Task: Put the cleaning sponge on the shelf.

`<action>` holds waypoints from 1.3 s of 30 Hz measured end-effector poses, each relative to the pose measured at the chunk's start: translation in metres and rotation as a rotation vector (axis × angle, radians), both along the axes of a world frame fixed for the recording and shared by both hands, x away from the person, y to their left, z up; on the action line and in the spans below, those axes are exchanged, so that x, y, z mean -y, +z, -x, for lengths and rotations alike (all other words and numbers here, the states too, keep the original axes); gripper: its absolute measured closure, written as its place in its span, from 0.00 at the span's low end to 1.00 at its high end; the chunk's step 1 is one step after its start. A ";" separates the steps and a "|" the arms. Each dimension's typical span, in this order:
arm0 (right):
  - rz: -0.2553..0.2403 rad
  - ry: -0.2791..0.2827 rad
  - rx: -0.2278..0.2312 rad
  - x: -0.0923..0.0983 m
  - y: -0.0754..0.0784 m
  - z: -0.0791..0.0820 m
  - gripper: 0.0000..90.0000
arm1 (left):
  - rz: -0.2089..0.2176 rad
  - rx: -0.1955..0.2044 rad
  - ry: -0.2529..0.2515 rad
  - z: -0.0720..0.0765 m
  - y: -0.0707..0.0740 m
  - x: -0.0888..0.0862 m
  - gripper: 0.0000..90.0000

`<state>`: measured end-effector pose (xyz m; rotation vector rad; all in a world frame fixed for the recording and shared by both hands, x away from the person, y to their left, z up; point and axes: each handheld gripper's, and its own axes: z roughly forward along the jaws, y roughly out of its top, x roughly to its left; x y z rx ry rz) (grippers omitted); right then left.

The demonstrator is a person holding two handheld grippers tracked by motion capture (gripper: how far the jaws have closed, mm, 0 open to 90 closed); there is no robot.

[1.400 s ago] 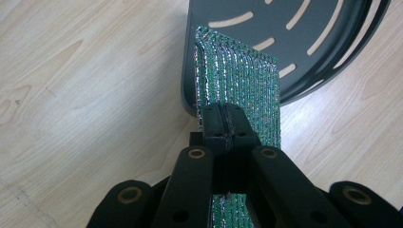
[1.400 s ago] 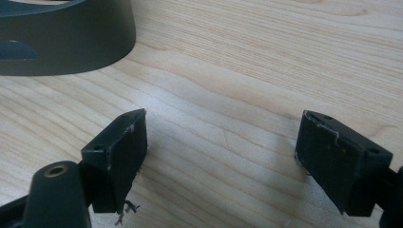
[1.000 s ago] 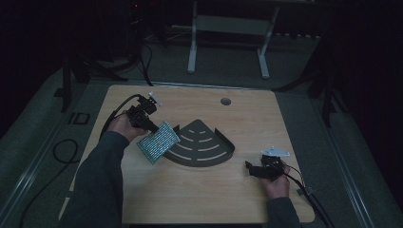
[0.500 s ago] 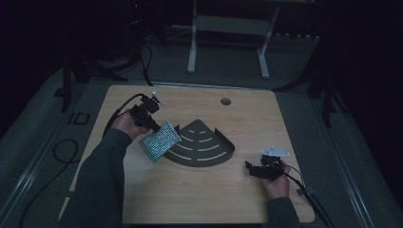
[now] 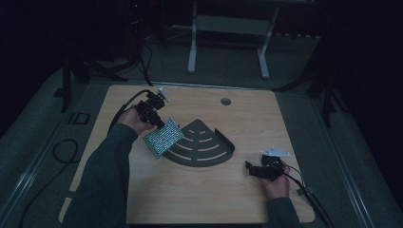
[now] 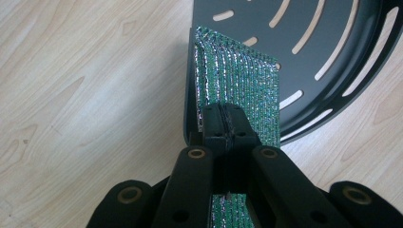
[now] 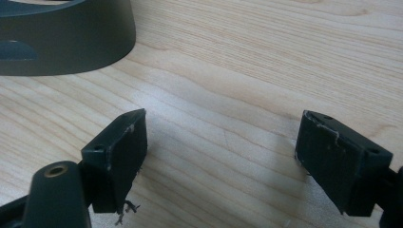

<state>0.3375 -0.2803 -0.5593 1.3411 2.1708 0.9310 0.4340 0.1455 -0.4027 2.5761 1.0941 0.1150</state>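
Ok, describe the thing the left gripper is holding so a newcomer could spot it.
Start at the wooden table, then find the dark fan-shaped slotted tray at its centre. Against the tray's left edge, the left gripper pinches a flat sparkly green pad, the one glittering thing there.

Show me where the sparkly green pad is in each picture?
High view: the green pad sits left of centre, at the left edge of the dark slotted tray, held by the left gripper.
Left gripper view: centre, pinched between the jaws.
Right gripper view: not in it.
Shared landmark: the tray.
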 end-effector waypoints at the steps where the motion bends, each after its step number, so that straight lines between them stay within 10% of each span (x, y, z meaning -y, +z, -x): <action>1: 0.000 0.000 0.000 0.000 0.000 0.000 0.19 | -0.001 -0.002 0.000 -0.001 0.000 0.001 1.00; 39: 0.000 0.001 0.000 0.000 0.000 0.000 0.19 | 0.024 -0.011 0.001 -0.029 -0.018 0.020 1.00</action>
